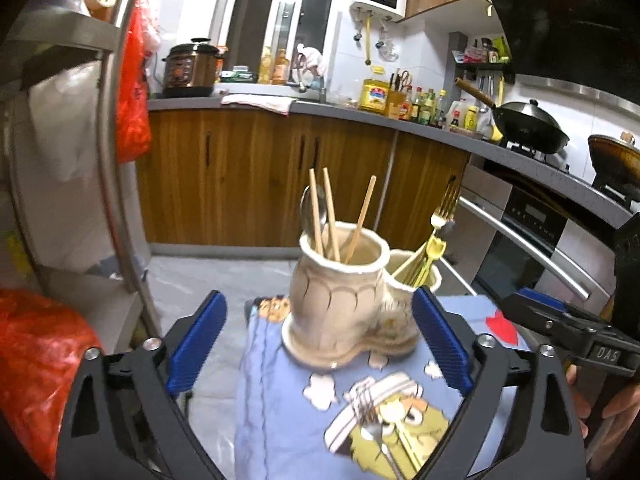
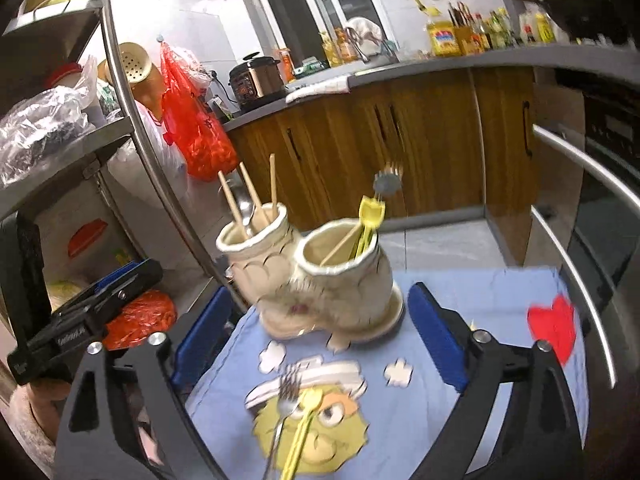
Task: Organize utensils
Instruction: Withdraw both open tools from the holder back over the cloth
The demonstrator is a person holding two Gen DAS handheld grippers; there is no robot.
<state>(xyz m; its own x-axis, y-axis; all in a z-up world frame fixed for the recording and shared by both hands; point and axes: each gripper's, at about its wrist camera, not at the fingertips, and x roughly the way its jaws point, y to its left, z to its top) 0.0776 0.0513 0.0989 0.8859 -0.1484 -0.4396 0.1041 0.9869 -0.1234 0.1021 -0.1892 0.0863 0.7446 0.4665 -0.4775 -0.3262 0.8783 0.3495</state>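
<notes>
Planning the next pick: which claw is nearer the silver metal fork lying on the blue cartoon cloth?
Hard to call; maybe the right. The silver metal fork lies between the open fingers of both the right claw and the left claw, low in each view.

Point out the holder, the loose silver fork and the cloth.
holder (image 1: 336, 300), left wrist view, front wall of its taller cup
silver fork (image 1: 370, 420), left wrist view, base of its tines
cloth (image 2: 480, 300), right wrist view, bare blue area

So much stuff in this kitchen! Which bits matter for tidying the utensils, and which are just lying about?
Part of the job:
ceramic holder
chopsticks
silver fork on the cloth
yellow utensil beside it

Just lying about:
wok
pressure cooker
red bag
oil bottle
</notes>
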